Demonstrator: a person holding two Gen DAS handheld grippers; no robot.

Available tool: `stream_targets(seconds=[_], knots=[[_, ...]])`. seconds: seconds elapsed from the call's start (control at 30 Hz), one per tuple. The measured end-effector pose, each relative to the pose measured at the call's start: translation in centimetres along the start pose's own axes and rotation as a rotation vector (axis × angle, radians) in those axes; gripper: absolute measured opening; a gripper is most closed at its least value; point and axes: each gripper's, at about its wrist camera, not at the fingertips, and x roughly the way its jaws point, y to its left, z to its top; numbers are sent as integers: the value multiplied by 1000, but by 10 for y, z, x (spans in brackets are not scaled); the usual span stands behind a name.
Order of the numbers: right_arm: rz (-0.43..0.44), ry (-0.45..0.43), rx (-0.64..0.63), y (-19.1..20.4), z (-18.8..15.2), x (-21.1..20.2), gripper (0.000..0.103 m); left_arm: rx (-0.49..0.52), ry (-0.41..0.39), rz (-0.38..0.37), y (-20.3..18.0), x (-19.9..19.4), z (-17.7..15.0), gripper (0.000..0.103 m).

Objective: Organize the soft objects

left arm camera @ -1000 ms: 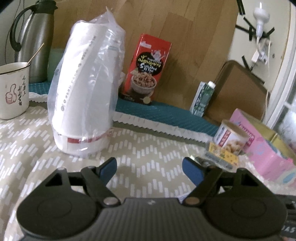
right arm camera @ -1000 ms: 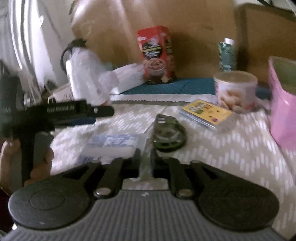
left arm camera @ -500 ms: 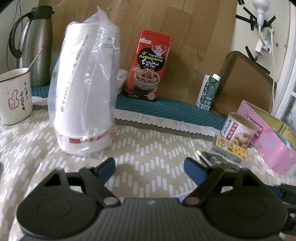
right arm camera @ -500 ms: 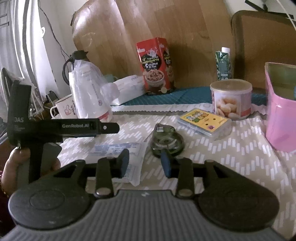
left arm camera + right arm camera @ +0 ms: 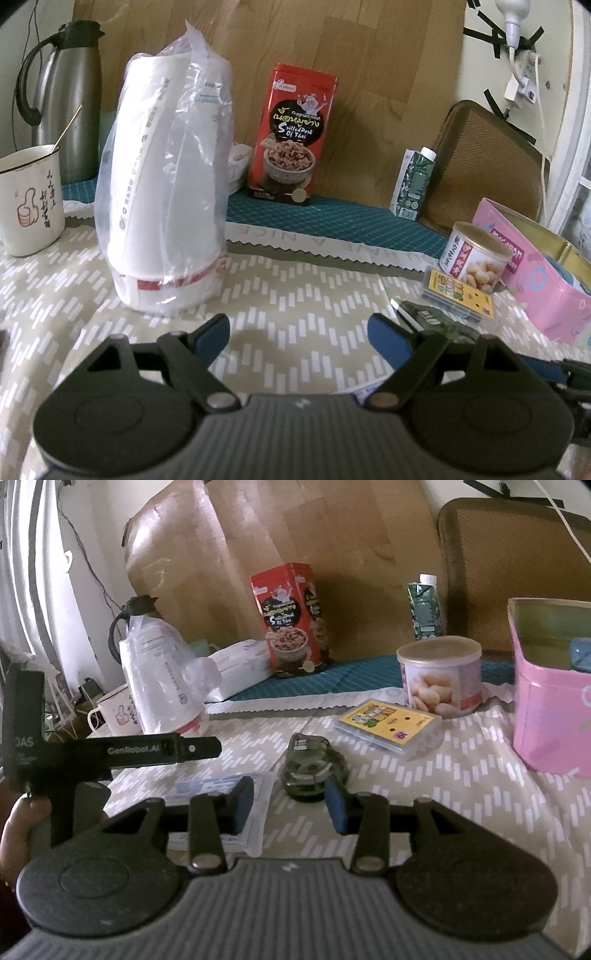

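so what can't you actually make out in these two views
- Flat packet, right wrist view: near end hidden behind the right gripper; print too small to read.
- Pink tin, right wrist view: cut off by the frame edge; contents mostly hidden by its wall.
- Mug, left wrist view: cut off at the left edge; contents unseen.

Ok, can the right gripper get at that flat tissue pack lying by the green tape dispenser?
Probably yes. The right gripper is open and low over the cloth, with the tissue pack just ahead by its left finger. Nothing covers the pack; the tape dispenser sits beside it, to the right.
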Motion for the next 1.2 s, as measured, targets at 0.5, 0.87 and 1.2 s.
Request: stream_targets(seconds=[0.5,0.87,1.2], knots=[[-10,10,8,1,0,1,52,-8,-12,-14,2,-1,1,85],[30,31,30,-4,2,6,52,2,18,-58,0,5,1,85],[37,25,39,-6,2,4,52,-2,18,-77,2,6,2,87]])
